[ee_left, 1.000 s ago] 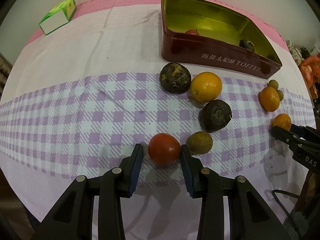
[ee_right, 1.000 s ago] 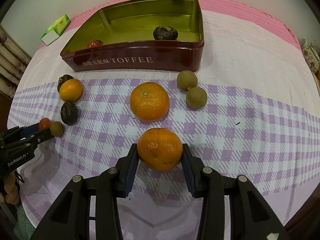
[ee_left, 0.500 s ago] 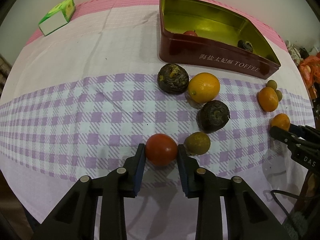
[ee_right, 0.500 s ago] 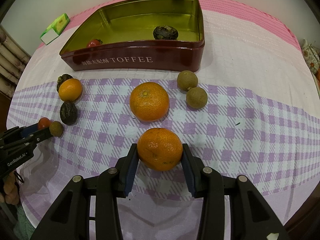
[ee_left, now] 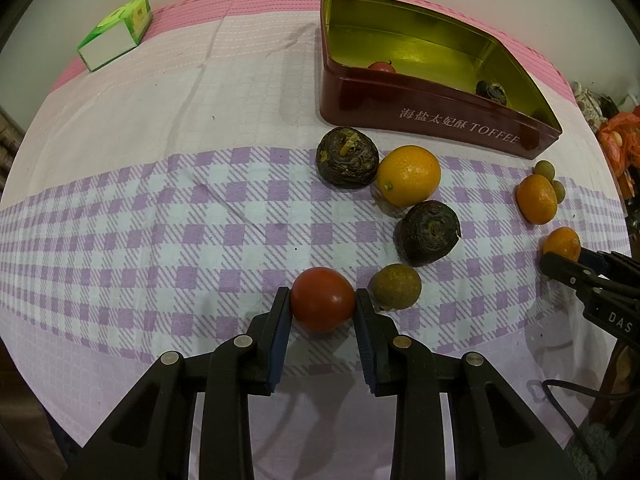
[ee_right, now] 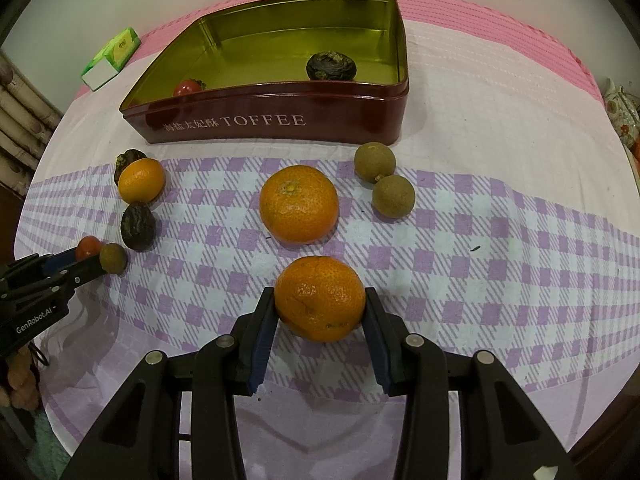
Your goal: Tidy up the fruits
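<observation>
With our left gripper [ee_left: 322, 300] clamped on the tomato [ee_left: 322, 299] and our right gripper [ee_right: 320, 299] on the near mandarin [ee_right: 320, 298], we risk squashing the soft tomato or nudging the longan [ee_left: 395, 286] just right of it.

Two fisheye wrist cameras look forward and down along their own fingers, close over a checked tablecloth [ee_left: 168, 216]. The left view faces the toffee tin [ee_left: 420, 104] from its left end; the right view faces its lettered front. Both share the tin, the scattered fruit and a green carton [ee_right: 112, 58].
</observation>
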A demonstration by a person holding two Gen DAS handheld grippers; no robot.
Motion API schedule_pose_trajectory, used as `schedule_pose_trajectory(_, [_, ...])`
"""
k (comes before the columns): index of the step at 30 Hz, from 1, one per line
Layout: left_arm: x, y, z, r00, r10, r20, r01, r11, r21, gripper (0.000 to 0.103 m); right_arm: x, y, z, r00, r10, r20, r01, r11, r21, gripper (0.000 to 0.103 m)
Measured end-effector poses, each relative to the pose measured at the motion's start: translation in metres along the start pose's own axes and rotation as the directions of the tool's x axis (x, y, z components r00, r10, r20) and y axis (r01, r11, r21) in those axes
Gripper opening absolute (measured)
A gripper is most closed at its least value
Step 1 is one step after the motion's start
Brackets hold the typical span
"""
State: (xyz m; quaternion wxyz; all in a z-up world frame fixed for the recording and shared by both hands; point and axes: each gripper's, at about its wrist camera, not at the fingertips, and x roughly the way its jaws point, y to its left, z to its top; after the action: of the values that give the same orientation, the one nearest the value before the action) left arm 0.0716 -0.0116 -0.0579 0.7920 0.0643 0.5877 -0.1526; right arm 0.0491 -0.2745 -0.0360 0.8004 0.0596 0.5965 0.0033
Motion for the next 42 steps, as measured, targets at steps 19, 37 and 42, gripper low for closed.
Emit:
schedule_pose_trajectory(19, [-0.011,0.001,-0.001,0.999,0.006,0.034,-0.006,1.000,-0.011,0.032,-0.013,-0.001,-0.003,1.000,-0.004,0.004,0.004,1.000,0.002,0.039])
schedule_pose_trajectory(37, [-0.038,-0.005,0.031,0.993,-0.003,0.120,0.003,1.000,-0.003,0.032,-0.045,0.000,0.008,0.998,-0.001,0.057,0.003,1.000,-0.028,0.039])
schedule_pose_trajectory(42, [-0.040,-0.002,0.040,0.990,-0.013,0.138,0.013,1.000,0.000,0.032,-0.047,0.001,0.016,0.998,0.001,0.066,0.001,1.000,-0.028,0.039])
